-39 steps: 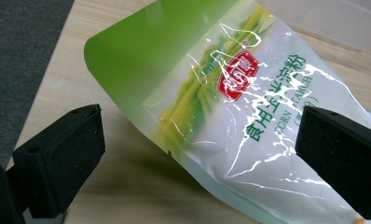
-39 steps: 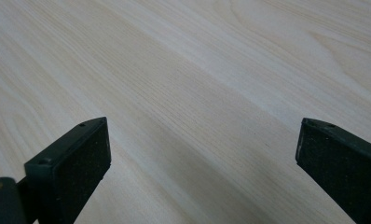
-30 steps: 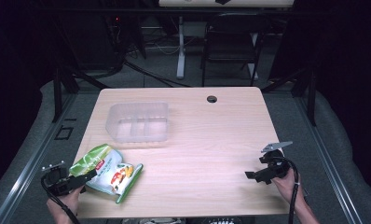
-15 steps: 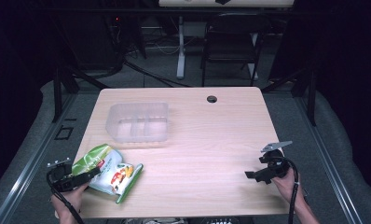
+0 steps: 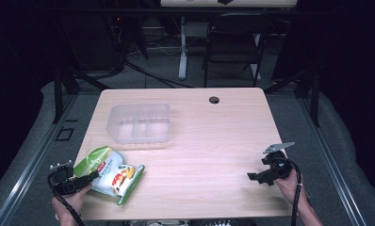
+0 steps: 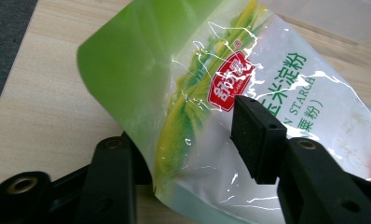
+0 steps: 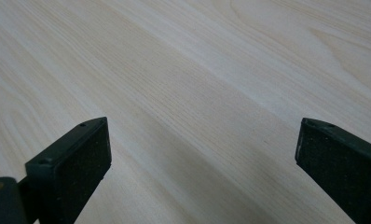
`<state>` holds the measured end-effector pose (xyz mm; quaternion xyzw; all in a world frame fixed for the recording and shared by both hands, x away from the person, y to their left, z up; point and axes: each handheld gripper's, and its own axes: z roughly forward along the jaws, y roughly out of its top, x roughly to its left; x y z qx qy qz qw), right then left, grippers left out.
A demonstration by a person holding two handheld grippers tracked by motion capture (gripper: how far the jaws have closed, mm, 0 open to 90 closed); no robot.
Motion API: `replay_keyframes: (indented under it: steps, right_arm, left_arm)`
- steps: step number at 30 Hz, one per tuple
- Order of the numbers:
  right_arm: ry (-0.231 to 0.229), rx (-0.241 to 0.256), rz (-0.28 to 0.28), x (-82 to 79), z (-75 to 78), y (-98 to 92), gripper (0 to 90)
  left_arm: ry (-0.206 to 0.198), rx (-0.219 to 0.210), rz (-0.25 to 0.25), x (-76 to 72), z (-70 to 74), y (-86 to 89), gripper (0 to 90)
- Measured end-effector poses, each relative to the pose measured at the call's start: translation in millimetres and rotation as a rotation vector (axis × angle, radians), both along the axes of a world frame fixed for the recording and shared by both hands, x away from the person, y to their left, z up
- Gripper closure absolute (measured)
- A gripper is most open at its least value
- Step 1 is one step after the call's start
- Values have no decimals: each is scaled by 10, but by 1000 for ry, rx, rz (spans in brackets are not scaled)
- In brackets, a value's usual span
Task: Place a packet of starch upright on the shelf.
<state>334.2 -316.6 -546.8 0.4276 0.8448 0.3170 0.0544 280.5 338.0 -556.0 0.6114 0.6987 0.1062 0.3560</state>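
Observation:
A green and clear starch bag (image 5: 100, 162) lies at the table's front left, resting partly on a second packet (image 5: 125, 180) printed in red and orange. My left gripper (image 5: 92, 177) is open at the bag's near edge. In the left gripper view one jaw passes under the starch bag (image 6: 197, 107) and the other lies over its printed face, with a gap still between them. My right gripper (image 5: 252, 177) hovers open over bare wood at the front right; its pads (image 7: 69, 172) hold nothing.
A clear plastic container (image 5: 141, 123) with dividers stands behind the bags at the table's back left. A round cable hole (image 5: 214, 100) sits near the far edge. A chair (image 5: 235, 42) stands beyond the table. Bare wood (image 5: 204, 155) spans the middle.
My left gripper has moved forward and right until its jaws straddle the starch bag's edge. The right gripper has stayed put.

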Motion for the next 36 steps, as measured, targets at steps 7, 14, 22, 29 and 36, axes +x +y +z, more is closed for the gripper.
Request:
replay_keyframes:
  steps: [7, 14, 22, 29, 36]
  right_arm:
    - [-13, -10, 5, -1, 21, 22, 28]
    - [-14, 4, -2, -2, 5, -2, 29]
    - [0, -5, -6, 9, -5, -6, 29]
    - [-18, -7, -7, -8, 13, 6, 30]
    - [-12, -1, -5, -15, 4, -5, 31]
  left_arm:
    - [-5, 3, -22, -29, -7, 31, 696]
    - [-2, 19, -43, -27, -6, 37, 813]
    - [-11, 22, -52, -25, 0, 40, 887]
    - [-27, 36, -55, -34, 22, 27, 871]
    - [-66, 45, -51, -41, 57, -3, 891]
